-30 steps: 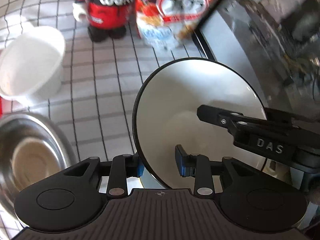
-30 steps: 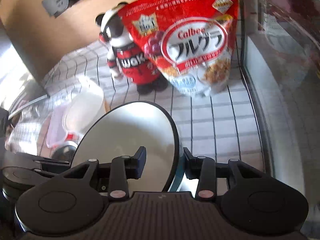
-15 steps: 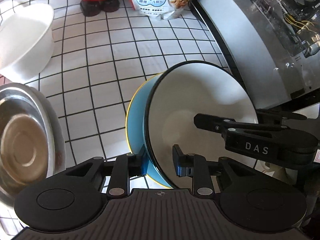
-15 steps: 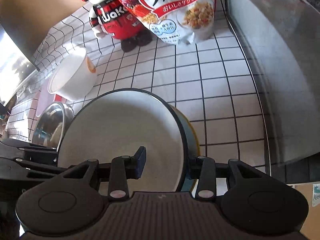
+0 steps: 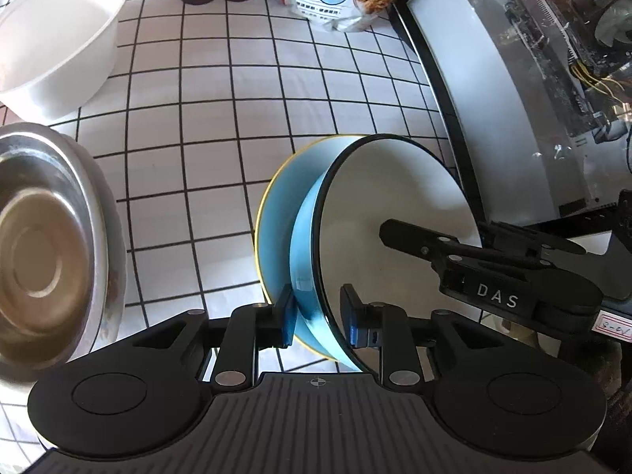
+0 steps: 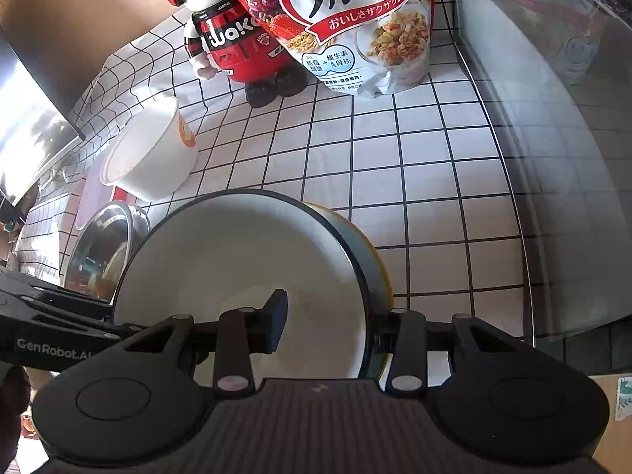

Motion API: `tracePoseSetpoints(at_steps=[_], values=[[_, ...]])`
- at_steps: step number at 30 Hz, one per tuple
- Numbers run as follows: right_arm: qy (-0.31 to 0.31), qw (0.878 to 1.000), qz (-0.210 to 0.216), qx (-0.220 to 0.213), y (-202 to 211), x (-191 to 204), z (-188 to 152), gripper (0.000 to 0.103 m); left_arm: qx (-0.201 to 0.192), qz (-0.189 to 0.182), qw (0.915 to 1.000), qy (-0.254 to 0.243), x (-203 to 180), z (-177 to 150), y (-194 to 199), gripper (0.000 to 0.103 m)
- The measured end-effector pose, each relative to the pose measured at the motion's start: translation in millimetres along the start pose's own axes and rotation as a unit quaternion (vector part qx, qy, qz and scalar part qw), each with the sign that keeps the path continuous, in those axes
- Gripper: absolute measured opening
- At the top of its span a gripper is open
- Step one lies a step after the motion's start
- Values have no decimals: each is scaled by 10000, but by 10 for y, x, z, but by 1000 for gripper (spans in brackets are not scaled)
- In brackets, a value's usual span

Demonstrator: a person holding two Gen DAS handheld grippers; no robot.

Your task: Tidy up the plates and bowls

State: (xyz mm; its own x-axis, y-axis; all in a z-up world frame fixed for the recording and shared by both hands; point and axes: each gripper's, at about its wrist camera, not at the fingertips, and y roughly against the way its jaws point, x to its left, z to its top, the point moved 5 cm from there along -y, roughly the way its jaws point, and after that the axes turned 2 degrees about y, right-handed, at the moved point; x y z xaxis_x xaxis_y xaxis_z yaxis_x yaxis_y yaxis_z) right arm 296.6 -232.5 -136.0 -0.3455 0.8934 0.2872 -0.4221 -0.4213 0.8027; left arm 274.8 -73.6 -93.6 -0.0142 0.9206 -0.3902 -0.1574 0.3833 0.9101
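The bowl (image 5: 395, 213) — white inside, dark at the rim, blue outside — sat nested in a blue dish (image 5: 276, 237) with a yellow edge, both low over the tiled cloth (image 5: 237, 118), near its right side by a glass case (image 5: 533, 79). Whether the dish touched the cloth could not be told.

The left gripper (image 5: 318, 316) straddled the near rims, its fingers on either side of both pieces and close against them, clamped as far as one could judge. The right gripper (image 6: 328, 326) gripped the bowl's wall from the opposite side, one finger inside, the other hidden behind the rim.

Both pieces looked glazed: stiff, fairly heavy, slick under the pads, and likely to chip if knocked together. The rim was the only place to take hold, and a grip on opposite sides would keep the pair level — a one-sided hold would probably let them tip or slide apart.

A steel bowl (image 5: 47, 245) and a white tub (image 5: 55, 39) stood to the left, well apart from the pair.
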Motion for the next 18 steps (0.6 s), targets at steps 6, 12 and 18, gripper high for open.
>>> tracePoseSetpoints(at_steps=[6,12,18], values=[[-17,9999,-38,149,10,21,-35,41,52,-76,10000,17,10,-44,10,27],[-73,9998,-42,207,-3,24,-26,44,106,-119,9998,103,27,-25,-27,26],[4,9997,-122,188,-32,44,12,44,61,-56,10000,28,13,-11,-24,25]])
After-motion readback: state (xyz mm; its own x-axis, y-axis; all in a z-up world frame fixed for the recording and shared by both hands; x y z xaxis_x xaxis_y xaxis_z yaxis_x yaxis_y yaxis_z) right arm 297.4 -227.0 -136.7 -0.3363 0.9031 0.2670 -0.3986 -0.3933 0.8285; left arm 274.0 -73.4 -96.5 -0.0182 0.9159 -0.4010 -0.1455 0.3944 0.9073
